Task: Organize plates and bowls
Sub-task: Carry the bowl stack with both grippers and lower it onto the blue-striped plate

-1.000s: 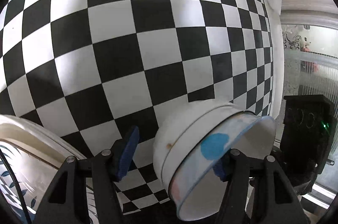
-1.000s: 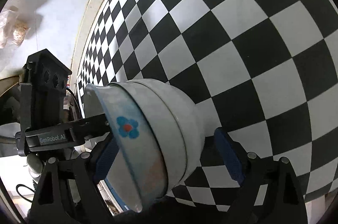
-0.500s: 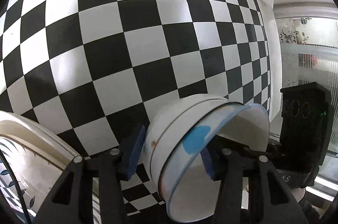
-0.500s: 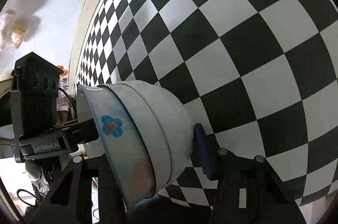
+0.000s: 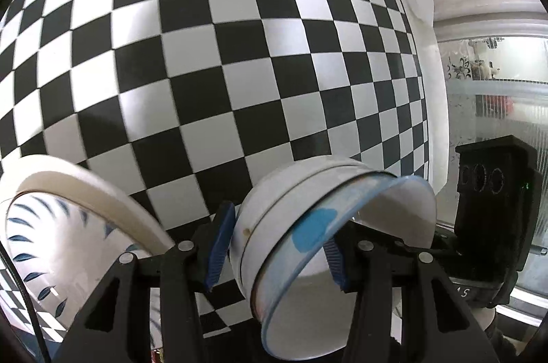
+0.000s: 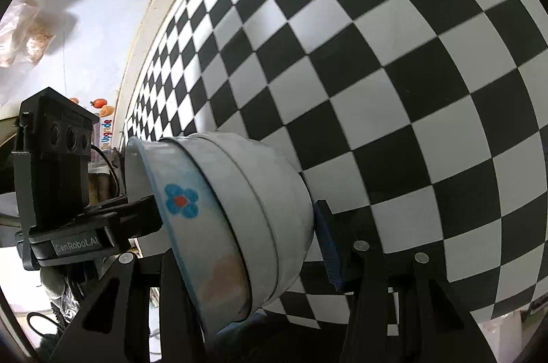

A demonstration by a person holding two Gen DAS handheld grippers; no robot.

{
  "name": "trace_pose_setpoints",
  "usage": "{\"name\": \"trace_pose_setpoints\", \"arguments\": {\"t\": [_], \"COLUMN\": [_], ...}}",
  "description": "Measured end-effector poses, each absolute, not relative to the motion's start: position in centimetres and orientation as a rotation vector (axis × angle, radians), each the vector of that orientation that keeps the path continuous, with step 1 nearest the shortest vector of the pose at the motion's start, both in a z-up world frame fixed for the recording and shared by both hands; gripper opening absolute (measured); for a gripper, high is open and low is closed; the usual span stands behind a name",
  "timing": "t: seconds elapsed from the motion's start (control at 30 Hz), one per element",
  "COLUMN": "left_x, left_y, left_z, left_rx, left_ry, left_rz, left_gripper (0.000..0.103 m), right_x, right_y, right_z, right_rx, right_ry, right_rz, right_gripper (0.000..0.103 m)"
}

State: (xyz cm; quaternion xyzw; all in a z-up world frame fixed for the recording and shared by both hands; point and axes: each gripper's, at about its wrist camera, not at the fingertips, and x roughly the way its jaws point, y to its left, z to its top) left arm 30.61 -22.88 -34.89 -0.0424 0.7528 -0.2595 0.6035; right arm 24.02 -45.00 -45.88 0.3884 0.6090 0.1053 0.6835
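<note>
**Both grippers now clamped on the nested bowls**

The black-and-white chequered bench [image 5: 239, 72] fills both views, and a large white plate with blue leaf marks [image 5: 68, 226] has come further into the left wrist view at lower left, consistent with that hand rising a little. The stack of nested white ceramic bowls, the inner one rimmed in pale blue with a blue flower [image 6: 236, 212], is tipped on its side, mouth towards the left of the right wrist view, just above or at the bench; I cannot tell whether it touches.

A second ago each pair of jaws stood wide of the stack. Now the left gripper [image 5: 277, 246] and the right gripper [image 6: 239, 236] have both closed, one blue pad outside against the wall, the other inside the mouth.

With both grips set, I judge the stack ready to be carried to its place.
</note>
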Motion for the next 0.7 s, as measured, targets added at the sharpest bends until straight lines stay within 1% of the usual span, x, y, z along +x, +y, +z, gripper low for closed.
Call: {"name": "trace_pose_setpoints", "arguments": {"t": [0.37, 0.7], "left_x": [30.7, 30.9], "left_y": [-17.4, -10.8], "left_z": [-32.3, -31.4], "left_rx": [-0.159, -0.243], "left_ry": [1.720, 1.691], "left_rz": [-0.511, -0.396], "left_gripper": [0.045, 0.045], "right_x": [24.8, 26.3], "right_y": [-39.9, -33.1], "right_z": [-43.9, -42.6], "right_rx": [0.929, 0.857], "right_ry": [1.435, 1.493], "right_rz": [0.310, 0.421], "right_gripper": [0.050, 0.049]}}
